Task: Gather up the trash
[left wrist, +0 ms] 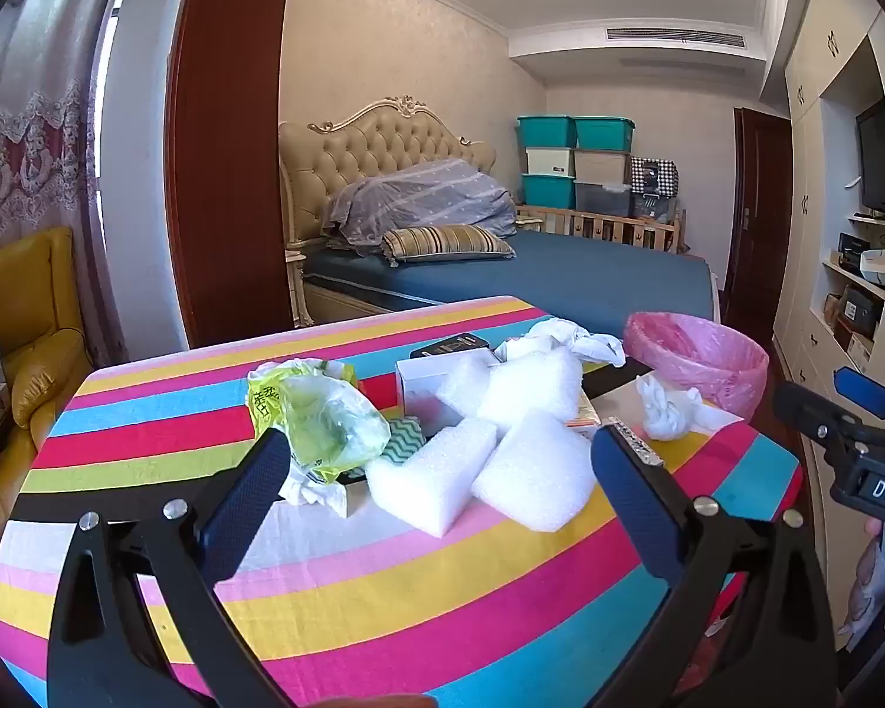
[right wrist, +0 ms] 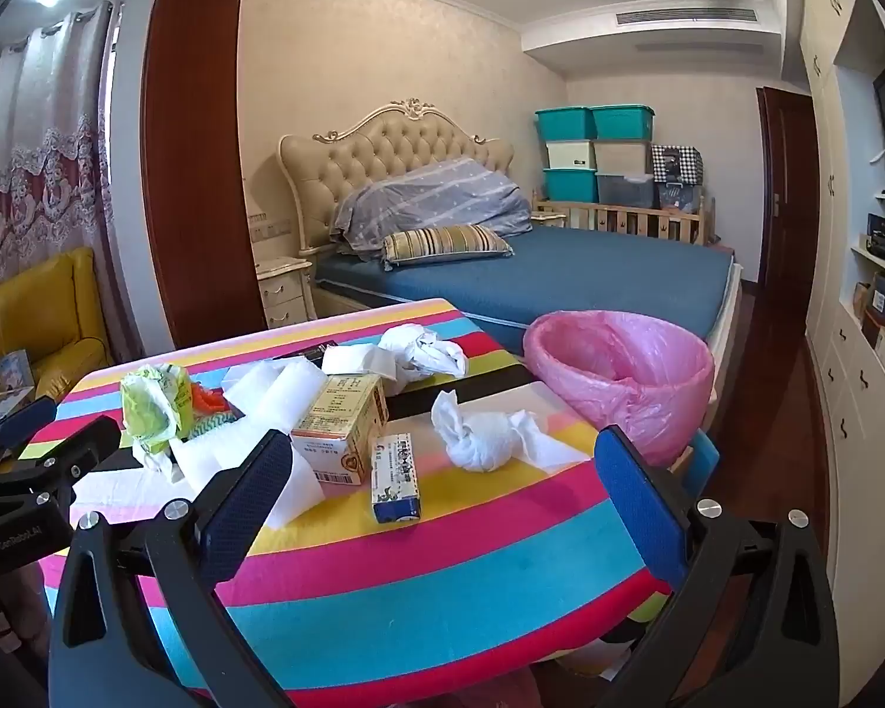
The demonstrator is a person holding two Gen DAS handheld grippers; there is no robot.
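Trash lies on a striped table: white foam blocks, a green plastic bag, crumpled tissue and small boxes. My left gripper is open and empty, its fingers on either side of the foam blocks, short of them. My right gripper is open and empty above the table's near edge; a crumpled tissue, a blue-ended box and a beige carton lie ahead of it. A bin with a pink liner stands off the table's right side, also in the left wrist view.
A bed with a blue sheet stands behind the table. A yellow armchair is at the left. White cupboards and shelves line the right wall. Each gripper shows at the edge of the other's view, the right one and the left one.
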